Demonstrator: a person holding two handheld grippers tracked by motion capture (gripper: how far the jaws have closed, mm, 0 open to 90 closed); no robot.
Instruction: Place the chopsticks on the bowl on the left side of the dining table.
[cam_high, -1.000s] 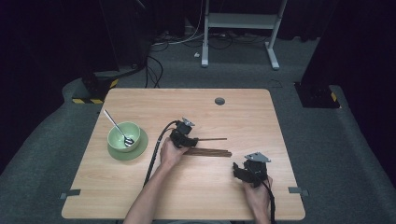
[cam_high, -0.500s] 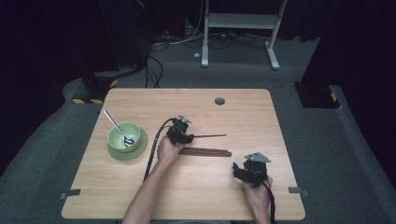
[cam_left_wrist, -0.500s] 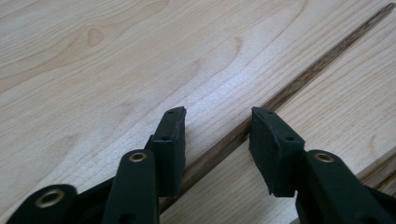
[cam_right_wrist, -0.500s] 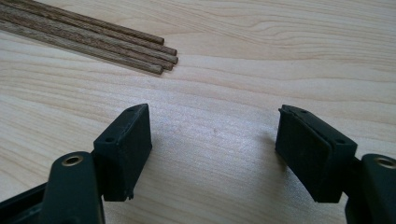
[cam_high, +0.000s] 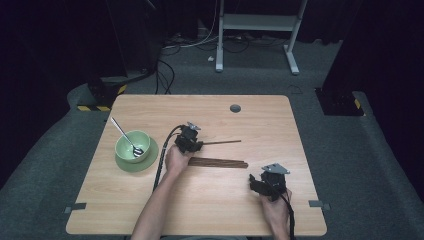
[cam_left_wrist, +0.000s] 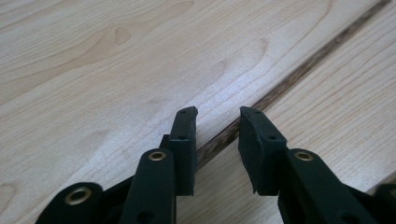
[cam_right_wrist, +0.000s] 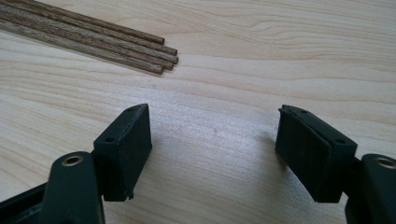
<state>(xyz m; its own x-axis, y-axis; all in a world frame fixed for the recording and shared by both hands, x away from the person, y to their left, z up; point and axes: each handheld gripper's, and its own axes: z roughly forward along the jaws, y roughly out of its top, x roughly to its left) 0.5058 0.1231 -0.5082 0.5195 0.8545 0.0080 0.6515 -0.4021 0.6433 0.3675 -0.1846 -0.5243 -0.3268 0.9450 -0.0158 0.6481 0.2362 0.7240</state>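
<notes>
Left gripper (cam_left_wrist: 217, 123) low over the pale wooden table (cam_high: 150, 210), jaws have just been closing. They stand a narrow gap apart with a single thin dark wooden stick (cam_left_wrist: 299, 70) running between them. In the left gripper view the stick passes beside the left pad, and whether the pads press on it yet cannot be told. In the high view that stick (cam_high: 222, 143) sticks out from the gripper toward the table's right side. Just nearer the person lies a bundle of dark wooden sticks (cam_high: 217, 162) (flat on the table). Right gripper (cam_right_wrist: 215, 154) — jaws wide apart, nothing between them — rests near the bundle's end (cam_right_wrist: 159, 56), not touching.
</notes>
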